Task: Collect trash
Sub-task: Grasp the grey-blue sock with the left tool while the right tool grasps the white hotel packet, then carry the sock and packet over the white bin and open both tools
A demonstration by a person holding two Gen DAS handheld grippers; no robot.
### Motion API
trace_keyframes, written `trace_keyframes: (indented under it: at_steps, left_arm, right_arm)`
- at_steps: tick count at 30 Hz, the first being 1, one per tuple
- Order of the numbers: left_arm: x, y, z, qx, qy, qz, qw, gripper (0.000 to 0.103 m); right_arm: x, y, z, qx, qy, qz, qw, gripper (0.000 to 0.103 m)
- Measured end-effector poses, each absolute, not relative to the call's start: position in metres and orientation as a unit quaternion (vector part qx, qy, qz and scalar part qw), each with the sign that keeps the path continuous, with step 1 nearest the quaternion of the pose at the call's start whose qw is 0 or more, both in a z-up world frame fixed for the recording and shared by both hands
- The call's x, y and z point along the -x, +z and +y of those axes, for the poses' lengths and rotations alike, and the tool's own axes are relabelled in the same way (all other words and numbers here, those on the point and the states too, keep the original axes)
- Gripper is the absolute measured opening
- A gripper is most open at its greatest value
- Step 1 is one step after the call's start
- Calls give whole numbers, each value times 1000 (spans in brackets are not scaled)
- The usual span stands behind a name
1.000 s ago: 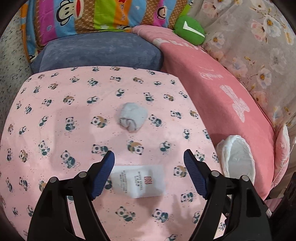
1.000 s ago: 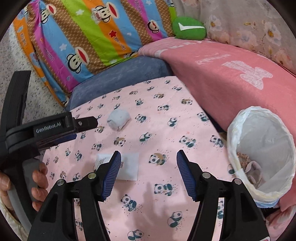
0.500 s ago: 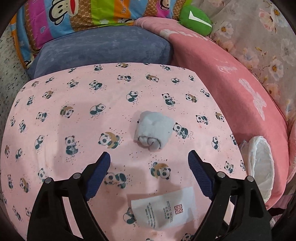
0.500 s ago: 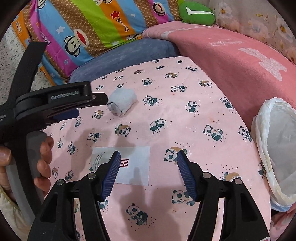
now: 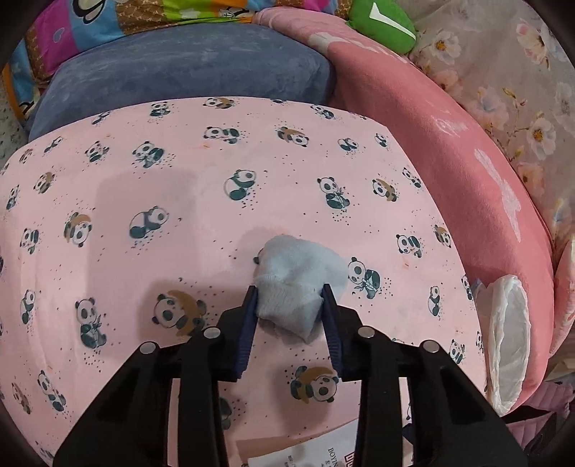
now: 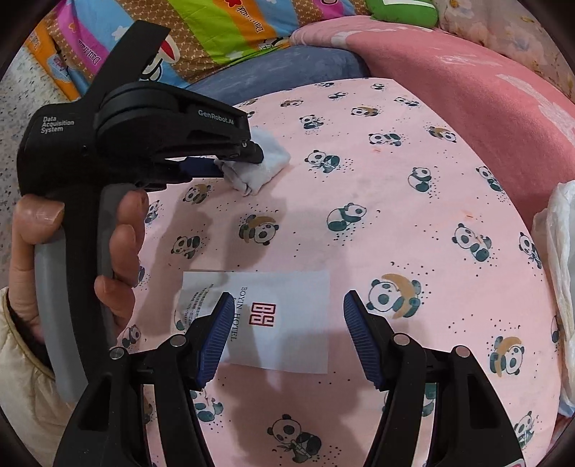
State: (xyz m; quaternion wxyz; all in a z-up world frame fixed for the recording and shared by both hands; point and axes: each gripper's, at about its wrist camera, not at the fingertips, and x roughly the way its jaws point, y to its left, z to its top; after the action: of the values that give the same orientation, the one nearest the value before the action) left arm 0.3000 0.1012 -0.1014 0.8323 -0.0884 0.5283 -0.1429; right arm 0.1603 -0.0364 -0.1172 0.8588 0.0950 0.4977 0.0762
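Surface: pink panda-print cloth, lightly shadowed.
Behind it: blue-grey cushion.
Further back: striped cartoon-monkey pillow.
Right side: darker pink blanket with white print.
Far right: pale floral fabric.
Top: green cushion.

The surface has a pink cover w/ panda print. On it lie 2 things: a pale blue cloth wad near the middle, and a white hotel packet flat, apart from the wad, closer to the camera. A blue cushion touches the far edge.
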Motion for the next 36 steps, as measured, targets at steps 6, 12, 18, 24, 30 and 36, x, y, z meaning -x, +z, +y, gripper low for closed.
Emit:
trace_keyframes:
  at_steps: [6,12,18,24,30,36]
  left_arm:
    - [-264,-94,154,124,-105,525,835,32]
    - [-226,-101,194,140,-58,535,832,32]
    - [-202,-104,209,149,-55,538,828,32]
    - [-187,-105,205,145,-63,542,825,32]
    - [-176,-102,191,138,-77,545,824,32]
    - [-164,-95,170,125,-92,543,825,32]
  right_arm:
    - [-161,-116,-19,-94,94,499,856,61]
    - [-158,-121,3,-80,105,501,855,72]
    - [-153,-130,25,-22,89,494,865,80]
    - [-151,-131,19,-8,67,489,870,54]
    - [-146,-122,0,-36,56,490,869,9]
    - [-133,-104,-19,-56,47,473,878,8]
